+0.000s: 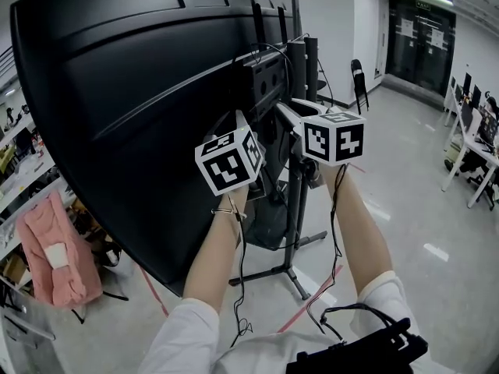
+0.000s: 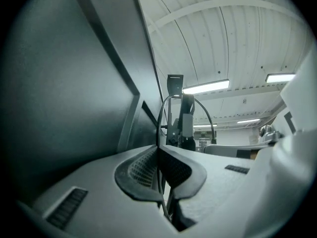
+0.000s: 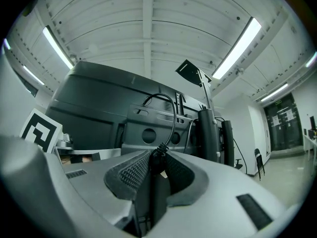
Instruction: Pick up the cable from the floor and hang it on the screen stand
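Where it is caught between the jaws, the cable point(image 3: 174, 120) is seen as a thin, round, black cord ending in a thicker black plug point(image 3: 158, 164) with a ribbed collar at its neck. From that collar the cord is bent up into a smooth arch and carried over toward the dark rear panel of the screen point(image 3: 99, 108). The plug is clamped upright between the ribbed pads of the right gripper point(image 3: 157, 157), whose jaws are held partly apart by its thickness. A thinner stretch of the same cable point(image 2: 158, 130) is pinched in the left gripper point(image 2: 158, 150), whose jaws are pressed all but together on it, and from there the cord is looped upward and across in a wide curve. Both ends are thus held raised, well clear of the floor point(image 1: 421, 209), just behind the back of the screen and close beside the upright column of the screen stand point(image 1: 295, 201). Whether the loop is resting on any part of the stand cannot be told.
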`<state>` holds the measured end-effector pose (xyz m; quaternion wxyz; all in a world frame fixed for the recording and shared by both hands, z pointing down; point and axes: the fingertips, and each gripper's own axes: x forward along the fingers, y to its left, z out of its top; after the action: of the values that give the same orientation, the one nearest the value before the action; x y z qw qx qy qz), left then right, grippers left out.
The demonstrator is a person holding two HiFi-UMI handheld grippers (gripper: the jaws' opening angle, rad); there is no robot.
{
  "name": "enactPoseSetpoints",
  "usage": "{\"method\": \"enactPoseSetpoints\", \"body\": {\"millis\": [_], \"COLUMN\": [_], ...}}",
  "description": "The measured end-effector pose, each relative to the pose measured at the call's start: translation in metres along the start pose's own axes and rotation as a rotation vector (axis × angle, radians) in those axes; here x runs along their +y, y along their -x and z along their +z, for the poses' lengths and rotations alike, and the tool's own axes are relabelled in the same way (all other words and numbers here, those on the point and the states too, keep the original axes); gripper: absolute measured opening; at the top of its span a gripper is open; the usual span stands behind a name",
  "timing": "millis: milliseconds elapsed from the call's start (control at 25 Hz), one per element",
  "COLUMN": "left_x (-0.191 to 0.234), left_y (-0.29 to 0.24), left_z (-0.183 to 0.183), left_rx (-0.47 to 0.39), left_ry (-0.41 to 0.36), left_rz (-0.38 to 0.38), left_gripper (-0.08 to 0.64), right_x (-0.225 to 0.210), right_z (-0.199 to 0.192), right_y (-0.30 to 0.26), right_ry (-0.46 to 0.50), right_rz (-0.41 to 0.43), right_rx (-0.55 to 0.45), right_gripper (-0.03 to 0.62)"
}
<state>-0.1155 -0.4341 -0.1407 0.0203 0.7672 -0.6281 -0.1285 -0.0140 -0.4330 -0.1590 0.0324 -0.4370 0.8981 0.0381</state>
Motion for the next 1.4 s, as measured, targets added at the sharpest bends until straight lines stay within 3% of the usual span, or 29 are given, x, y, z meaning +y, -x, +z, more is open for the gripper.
{"method": "enactPoseSetpoints", "body": {"millis": [200,640,760,960,1400], "left_x": [0.0,-0.005,-0.007,-0.016,-0.022], "left_y": [-0.009,0.01,0.018,0.026,0.03], "left_z": [-0.01,-0.009,-0.013,-0.02,-0.029], "left_rx": [0.02,-0.096,-0.104,-0.1,-0.078], "left_ry": [0.022,0.113,0.106,0.063,0.032], "left_rz": [-0.037,-0.167,-0.179,-0.217,-0.231], "left_gripper": [0.009,0.032,0.042,0.121,0.126], "right_x": [-0.019,-0.023,-0.022,-0.023,-0.021], "right_z": [-0.018,-0.044,-0.046,-0.044,-0.04], "right_y": [-0.005,-0.011,-0.011,-0.013,-0.009], "right_ry": [-0.049,-0.041,-0.048,-0.056,-0.05], "right_rz": [-0.022,-0.033,-0.034,-0.042,-0.022], "right_rx": [0.018,0.015,-0.005,-0.043,-0.075], "right_gripper": [0.107,0.107,0.107,0.107,0.143]}}
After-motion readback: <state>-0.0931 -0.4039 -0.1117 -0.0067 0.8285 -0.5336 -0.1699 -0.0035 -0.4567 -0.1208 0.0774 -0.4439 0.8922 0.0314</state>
